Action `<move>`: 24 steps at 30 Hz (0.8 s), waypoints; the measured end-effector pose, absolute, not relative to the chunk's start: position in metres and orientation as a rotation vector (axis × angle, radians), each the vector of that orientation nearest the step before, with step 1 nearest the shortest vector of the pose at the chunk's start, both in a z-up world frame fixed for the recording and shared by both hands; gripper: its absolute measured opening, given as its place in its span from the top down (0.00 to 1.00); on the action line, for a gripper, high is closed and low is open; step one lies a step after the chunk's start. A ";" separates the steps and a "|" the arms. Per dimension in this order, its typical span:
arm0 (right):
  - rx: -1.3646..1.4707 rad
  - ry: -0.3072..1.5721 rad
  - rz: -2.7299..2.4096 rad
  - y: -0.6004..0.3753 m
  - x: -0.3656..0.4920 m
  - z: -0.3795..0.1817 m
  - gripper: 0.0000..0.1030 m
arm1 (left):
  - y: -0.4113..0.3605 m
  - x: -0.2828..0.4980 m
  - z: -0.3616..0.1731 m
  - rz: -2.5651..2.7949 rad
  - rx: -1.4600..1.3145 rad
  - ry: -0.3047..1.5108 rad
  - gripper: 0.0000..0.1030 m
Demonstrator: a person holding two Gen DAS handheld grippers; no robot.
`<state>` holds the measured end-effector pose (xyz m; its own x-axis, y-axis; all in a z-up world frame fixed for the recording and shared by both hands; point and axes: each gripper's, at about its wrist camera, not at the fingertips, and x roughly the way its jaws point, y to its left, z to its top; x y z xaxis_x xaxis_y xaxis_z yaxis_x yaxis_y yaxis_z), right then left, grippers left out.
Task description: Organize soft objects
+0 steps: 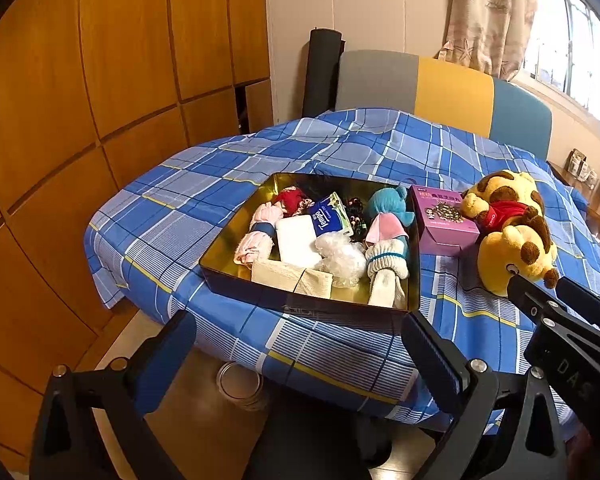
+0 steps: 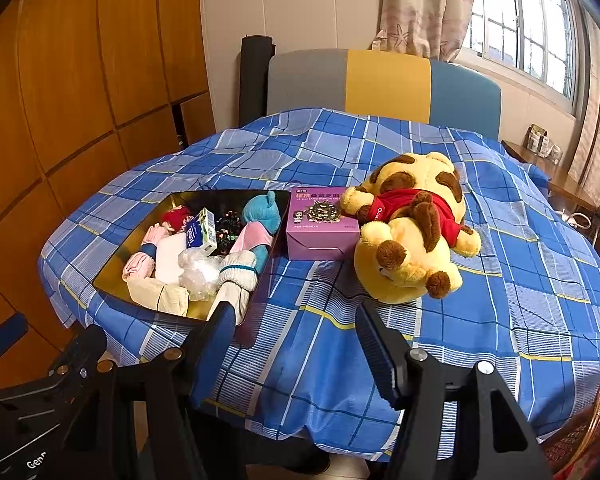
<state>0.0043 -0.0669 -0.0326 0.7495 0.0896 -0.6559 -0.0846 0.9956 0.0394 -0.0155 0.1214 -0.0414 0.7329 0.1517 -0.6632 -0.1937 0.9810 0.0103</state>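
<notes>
I have both grippers parked at the near edge of the worktop (image 2: 500,240), under its blue plaid cloth, and nothing is in hand yet. My left gripper (image 1: 300,332) stands wide open and empty, aimed at the dark tin tray (image 1: 292,300), which already holds rolled socks, a tissue pack (image 1: 330,218), a crumpled plastic bag and a small blue plush (image 1: 392,204). My right gripper (image 2: 296,328) is about half open, also empty, with only cloth showing between its fingers. The big yellow plush dog (image 2: 412,232) in the red shirt lies on its side on the cloth, outside the tray, leaning against the purple box (image 2: 320,228) that sits just beside the tray's right wall. I judge the step in hand is fetching that dog, the one soft thing left loose. The next move calls for the right gripper to go forward and up onto its bulky body, opening wider first, since it will squash and sag. The right view gives me the whole dog and the bare cloth beyond; the left view cuts it off at the edge but shows the tray's contents better, plus a glass jar (image 1: 240,384) on the floor below.
</notes>
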 end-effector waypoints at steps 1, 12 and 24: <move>0.006 0.718 0.093 -0.067 0.004 -0.032 0.38 | 0.122 -0.015 -0.041 0.189 -0.063 0.725 0.00; 0.007 0.719 0.092 -0.066 0.005 -0.033 0.38 | 0.121 -0.014 -0.043 0.182 -0.070 0.736 0.00; 0.008 0.723 0.093 -0.064 0.008 -0.035 0.39 | 0.119 -0.013 -0.046 0.166 -0.067 0.740 0.01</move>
<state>0.0082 -0.0641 -0.0347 0.7459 0.0873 -0.6603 -0.0818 0.9959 0.0392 -0.0127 0.1190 -0.0456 0.7264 0.1263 -0.6755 -0.1739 0.9848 -0.0028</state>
